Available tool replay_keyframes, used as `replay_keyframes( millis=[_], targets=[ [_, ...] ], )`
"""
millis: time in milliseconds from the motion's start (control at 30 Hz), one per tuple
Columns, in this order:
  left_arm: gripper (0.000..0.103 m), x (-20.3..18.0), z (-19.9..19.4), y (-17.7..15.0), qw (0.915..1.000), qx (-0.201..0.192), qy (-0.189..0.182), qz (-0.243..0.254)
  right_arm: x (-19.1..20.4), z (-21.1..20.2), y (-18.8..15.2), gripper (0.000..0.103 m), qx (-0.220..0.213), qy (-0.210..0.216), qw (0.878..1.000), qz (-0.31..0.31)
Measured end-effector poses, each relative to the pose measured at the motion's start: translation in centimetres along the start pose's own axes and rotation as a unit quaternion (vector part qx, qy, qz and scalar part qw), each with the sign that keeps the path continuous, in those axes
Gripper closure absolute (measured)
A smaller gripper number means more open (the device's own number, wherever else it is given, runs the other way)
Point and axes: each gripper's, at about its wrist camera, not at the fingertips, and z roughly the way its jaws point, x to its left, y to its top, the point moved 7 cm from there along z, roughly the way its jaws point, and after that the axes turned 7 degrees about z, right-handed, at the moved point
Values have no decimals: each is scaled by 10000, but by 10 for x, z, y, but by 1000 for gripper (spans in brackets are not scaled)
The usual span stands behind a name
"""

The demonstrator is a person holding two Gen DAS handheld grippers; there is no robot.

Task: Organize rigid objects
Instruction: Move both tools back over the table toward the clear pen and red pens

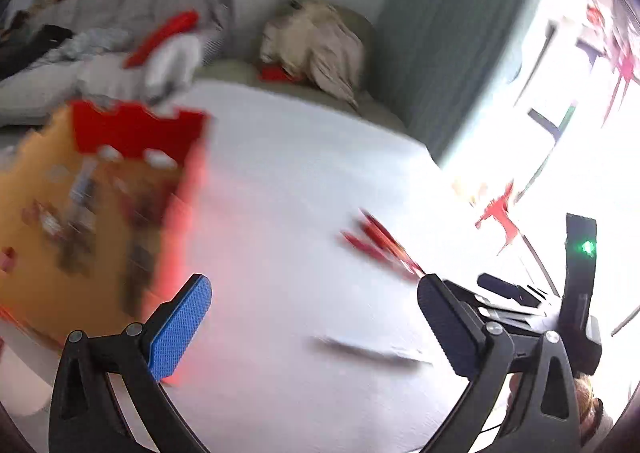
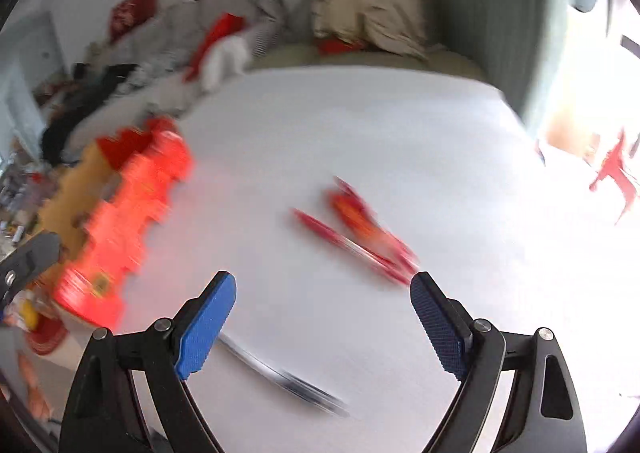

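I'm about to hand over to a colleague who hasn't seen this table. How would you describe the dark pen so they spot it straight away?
Start from the white table, with the red and orange box at its left edge. Near the middle lie red pens. The dark pen lies apart from them, closer to the camera, just ahead of the right gripper, whose fingers are open. It is the only dark one, black and silvery; blur hides finer detail.

On the white table [image 2: 360,125] lay two red pens [image 2: 352,241], though blur made that count unsure, and one dark pen [image 2: 288,377]. One red and orange box [image 2: 120,229] stood at the left. Two grippers showed.
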Motion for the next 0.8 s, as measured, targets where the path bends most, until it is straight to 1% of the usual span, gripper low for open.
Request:
replay_keyframes(
  millis=[67, 133, 167, 200, 267, 300, 333, 367, 433, 467, 500, 533, 567, 600, 633, 667, 800],
  targets=[
    [0, -24, 23, -23, 9994, 333, 88, 31, -34, -1, -10, 13, 59, -59, 9985, 534],
    [0, -39, 42, -41, 9978, 635, 161, 14, -61, -1, -15, 13, 106, 34, 9947, 1023],
    [0, -46, 52, -49, 9963, 814, 262, -27, -70, -2, -17, 13, 108, 67, 9929, 1182],
    [0, -52, 59, -54, 9947, 961, 351, -54, -79, -4, -18, 13, 98, 49, 9915, 1295],
    [0, -63, 72, -62, 9932, 1019, 554, 47, -94, -4, -20, 13, 90, -18, 9885, 1511],
    [0, -68, 76, -66, 9916, 1091, 675, 143, -96, -7, -22, 13, 133, 28, 9880, 1536],
    [0, -69, 79, -71, 9904, 1184, 701, 107, -92, -4, -25, 13, 310, 246, 9884, 1467],
    [0, -67, 78, -72, 9911, 1169, 632, -2, -85, -4, -27, 13, 457, 422, 9889, 1351],
    [0, -61, 77, -73, 9931, 1071, 219, -423, -67, -2, -36, 13, 637, 893, 9885, 1037],
    [0, -59, 79, -72, 9924, 1050, -56, -640, -61, -1, -38, 13, 657, 1081, 9871, 984],
    [0, -57, 83, -70, 9906, 1069, -266, -807, -58, -1, -39, 13, 631, 1248, 9840, 1100],
    [0, -58, 86, -70, 9895, 1078, -414, -874, -62, 0, -39, 13, 602, 1421, 9782, 1389],
    [0, -62, 91, -68, 9878, 1093, -620, -916, -66, 2, -38, 13, 632, 1642, 9692, 1725],
    [0, -64, 97, -68, 9859, 1152, -753, -951, -72, 5, -38, 13, 699, 1865, 9582, 2055],
    [0, -66, 102, -65, 9857, 1107, -834, -954, -77, 6, -39, 13, 775, 2066, 9465, 2355],
    [0, -70, 107, -61, 9843, 1074, -1029, -955, -83, 7, -41, 13, 832, 2185, 9387, 2534],
    [0, -79, 131, -41, 9734, 952, -1728, -1161, -98, 1, -43, 13, 779, 2388, 9247, 2859]
  ],
)
